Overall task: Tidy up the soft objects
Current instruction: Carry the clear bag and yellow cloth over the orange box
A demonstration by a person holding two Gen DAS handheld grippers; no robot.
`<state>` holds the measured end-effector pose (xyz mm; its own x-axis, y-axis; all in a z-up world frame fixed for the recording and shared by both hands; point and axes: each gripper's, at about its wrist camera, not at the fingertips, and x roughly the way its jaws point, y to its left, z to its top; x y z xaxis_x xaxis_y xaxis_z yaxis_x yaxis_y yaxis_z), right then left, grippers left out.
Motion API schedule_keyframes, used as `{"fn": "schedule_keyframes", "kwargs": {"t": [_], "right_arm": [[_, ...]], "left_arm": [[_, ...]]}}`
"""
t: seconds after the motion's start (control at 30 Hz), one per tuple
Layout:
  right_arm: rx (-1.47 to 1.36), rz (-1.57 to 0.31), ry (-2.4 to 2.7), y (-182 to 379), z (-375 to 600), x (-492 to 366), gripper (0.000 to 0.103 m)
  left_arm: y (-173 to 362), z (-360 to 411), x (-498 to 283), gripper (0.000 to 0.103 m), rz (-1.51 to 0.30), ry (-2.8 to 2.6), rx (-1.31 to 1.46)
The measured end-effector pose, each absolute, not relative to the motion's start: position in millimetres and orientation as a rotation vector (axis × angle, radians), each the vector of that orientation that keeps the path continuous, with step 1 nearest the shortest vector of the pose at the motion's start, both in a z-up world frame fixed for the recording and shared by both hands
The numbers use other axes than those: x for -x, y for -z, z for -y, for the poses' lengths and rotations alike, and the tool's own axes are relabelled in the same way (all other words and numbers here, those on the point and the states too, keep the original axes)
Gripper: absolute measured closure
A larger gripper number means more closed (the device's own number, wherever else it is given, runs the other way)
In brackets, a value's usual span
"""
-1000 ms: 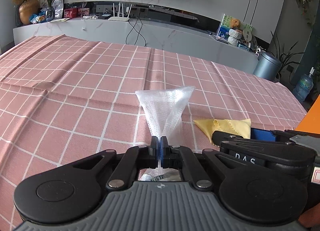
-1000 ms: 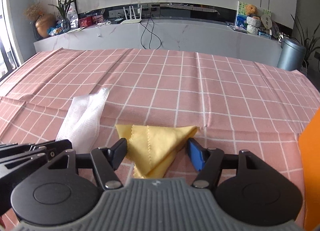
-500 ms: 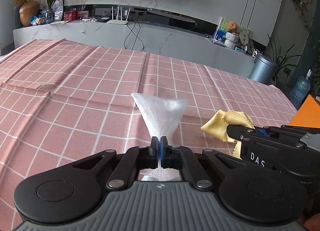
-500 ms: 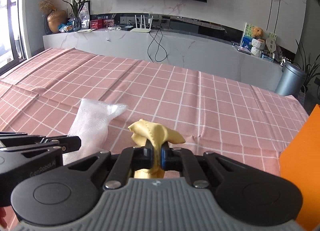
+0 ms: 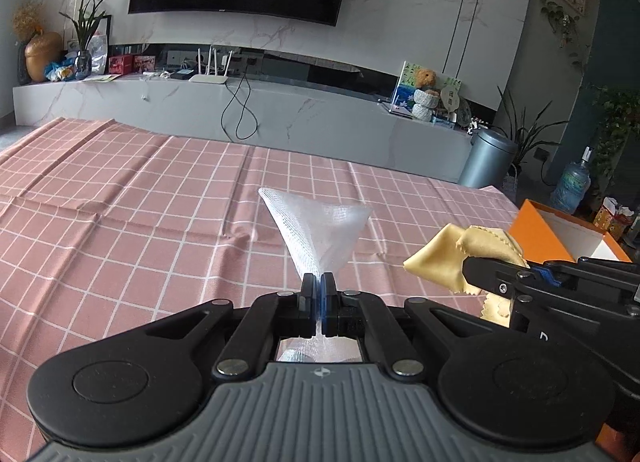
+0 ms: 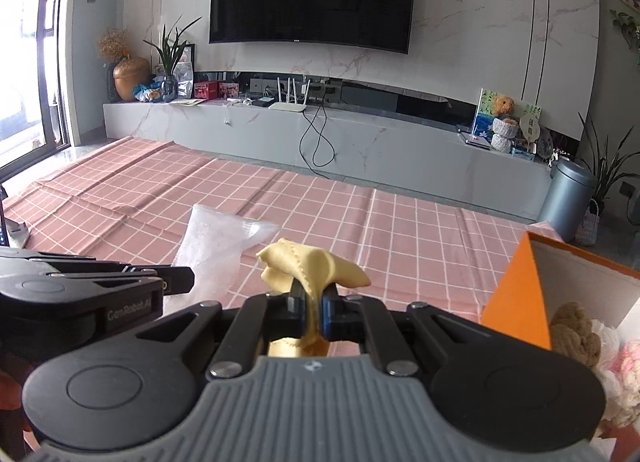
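Now, both cloths are lifted clear of the pink checked tablecloth (image 5: 120, 198).
Left gripper (image 5: 319, 286): clenched on the white gauzy mesh cloth (image 5: 320, 222), which fans up and forward from the pads at the centre of the left wrist view.
Right gripper (image 6: 312, 294): clamped on the yellow zigzag-edged cloth (image 6: 312, 262), bunched over the pads at the centre of the right wrist view; a tail hangs below them.
Orange open box (image 6: 516, 290): at the right edge of the right wrist view, already holding a tan knitted item (image 6: 576, 334) and pale pink and white soft pieces (image 6: 624, 366).
Step in hand: judged to be carrying both cloths toward the box.
Doing it well: keep both grips firm, since thin fabric slips easily; carry each cloth over the box wall before lowering; let go only once the loose tails are inside the rim, not draped across it.
Order: the yellow cloth looks nearer the box, so dropping it first would keep the two grippers from crowding each other.
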<state>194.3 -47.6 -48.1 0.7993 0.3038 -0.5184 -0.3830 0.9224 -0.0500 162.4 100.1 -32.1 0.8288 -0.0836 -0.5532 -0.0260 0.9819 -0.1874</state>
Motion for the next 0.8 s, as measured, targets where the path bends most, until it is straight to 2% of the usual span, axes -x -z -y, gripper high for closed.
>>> {"fn": "schedule_keyframes", "kwargs": {"t": [0.47,0.8], "right_arm": [[0.08,-0.431,-0.267,9.0,140.9,-120.8,0.098],[0.032,-0.397,-0.156,-9.6,215.5,-91.6,0.098]], "left_arm": [[-11.2,-33.3,-124.3,0.101,-0.491,0.16,0.077],[-16.7,25.7,-129.9,0.101,-0.493,0.327,0.017]]}}
